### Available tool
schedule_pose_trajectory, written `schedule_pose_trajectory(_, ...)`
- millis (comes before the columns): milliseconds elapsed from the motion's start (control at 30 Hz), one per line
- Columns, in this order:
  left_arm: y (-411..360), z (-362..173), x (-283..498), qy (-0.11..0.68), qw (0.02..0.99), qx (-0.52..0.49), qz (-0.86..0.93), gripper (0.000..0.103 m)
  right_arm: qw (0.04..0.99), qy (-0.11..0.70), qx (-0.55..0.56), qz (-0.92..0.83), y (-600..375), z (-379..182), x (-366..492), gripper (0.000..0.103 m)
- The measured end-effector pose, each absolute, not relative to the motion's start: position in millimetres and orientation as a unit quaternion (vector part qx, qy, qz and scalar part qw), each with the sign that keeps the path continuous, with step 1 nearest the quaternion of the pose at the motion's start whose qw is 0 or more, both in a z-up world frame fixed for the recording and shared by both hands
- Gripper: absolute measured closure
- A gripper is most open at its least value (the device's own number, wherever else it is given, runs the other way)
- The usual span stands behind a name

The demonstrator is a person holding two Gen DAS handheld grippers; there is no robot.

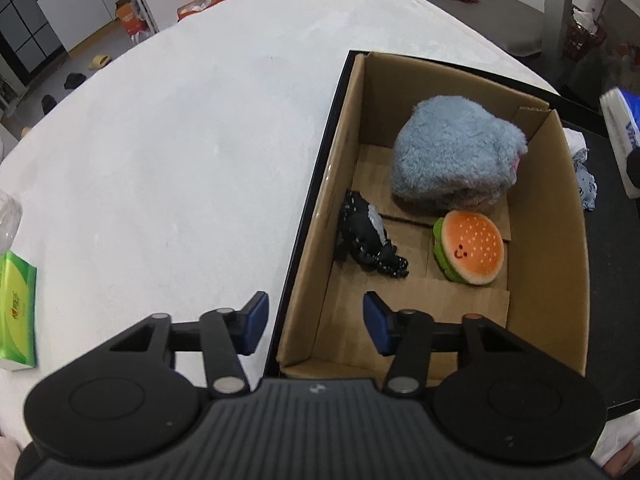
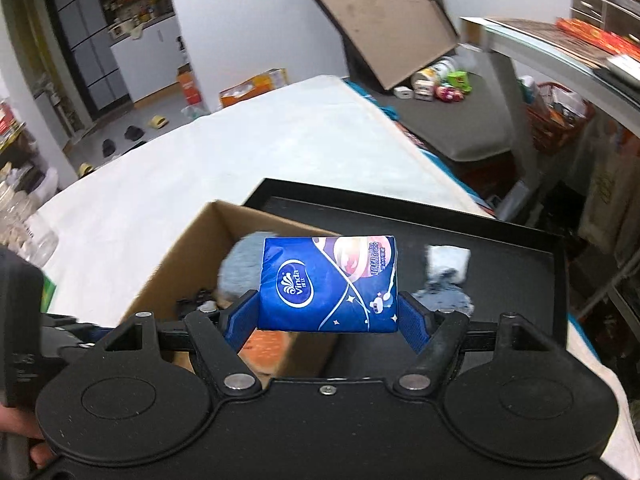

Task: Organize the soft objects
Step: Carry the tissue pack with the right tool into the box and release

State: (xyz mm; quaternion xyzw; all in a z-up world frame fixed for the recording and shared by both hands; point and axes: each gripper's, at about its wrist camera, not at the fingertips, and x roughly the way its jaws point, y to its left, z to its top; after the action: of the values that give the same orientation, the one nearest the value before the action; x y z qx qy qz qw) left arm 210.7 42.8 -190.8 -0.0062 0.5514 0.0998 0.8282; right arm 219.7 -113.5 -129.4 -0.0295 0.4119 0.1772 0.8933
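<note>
Right now the right hand-held gripper [image 2: 328, 314] clamps a soft blue plastic tissue pack [image 2: 328, 284] by its two short sides, its blue ribbed pads pressing the wrapper, and holds it in the air above the open cardboard box [image 1: 556, 216]. The pack is a plump rectangle, glossy, printed with a white oval logo and small stars.

The left hand-held gripper [image 1: 316, 324] hangs empty over the box's near left wall, its jaws partly apart with one blue pad outside the box and one inside.

Inside the plain brown corrugated box lie three soft things: a rounded, shaggy grey-blue plush toy [image 1: 456, 152] toward the far end, a round hamburger toy [image 1: 470, 252] with an orange speckled bun, a green rim and a small smiling face just beside it, and a crumpled black dotted cloth [image 1: 368, 240] against the left wall.

The box sits in a shallow black tray [image 2: 500, 216] on the white, slightly fuzzy counter [image 1: 180, 140]. A bunched blue-and-white cloth [image 2: 444, 280] lies on the tray beside the box. A green tissue pack [image 1: 16, 316] lies on the counter's left edge.
</note>
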Motion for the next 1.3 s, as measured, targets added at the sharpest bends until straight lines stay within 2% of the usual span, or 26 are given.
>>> schedule_pose_trajectory(133, 45.1, -194.0, 208.8, 0.557, 0.825, -0.012, 0.096, 0.071, 0.89, 0.41, -0.048, 0.192, -94.8, -127.6, 217.4, 0.032)
schedule_pose_trajectory(467, 46.5, -194.7, 207.7, 0.56, 0.823, -0.002, 0.089, 0.084, 0.879, 0.425, -0.073, 0.203, -60.1, -138.3, 216.6, 0.032)
schedule_pose_trajectory(533, 49.3, -194.6, 206.9, 0.56, 0.824, -0.01, 0.085, 0.09, 0.878, 0.426, -0.077, 0.204, -53.9, -140.3, 216.7, 0.032)
schedule_pose_trajectory(967, 68.5, -195.3, 204.6, 0.555, 0.828, -0.048, 0.063, 0.091, 0.873, 0.444, -0.069, 0.189, -34.9, -152.2, 226.0, 0.031)
schedule_pose_trajectory(1033, 69.5, -195.6, 204.0, 0.557, 0.827, -0.051, 0.06, 0.091, 0.871, 0.449, -0.066, 0.189, -33.8, -155.1, 227.7, 0.029)
schedule_pose_trajectory(1100, 71.0, -196.7, 203.1, 0.557, 0.827, -0.051, 0.055, 0.091, 0.868, 0.454, -0.063, 0.19, -34.1, -157.4, 228.2, 0.02)
schedule_pose_trajectory(1300, 76.3, -197.2, 203.5, 0.558, 0.826, -0.06, 0.049, 0.091, 0.867, 0.457, -0.072, 0.185, -37.1, -160.2, 226.7, 0.019)
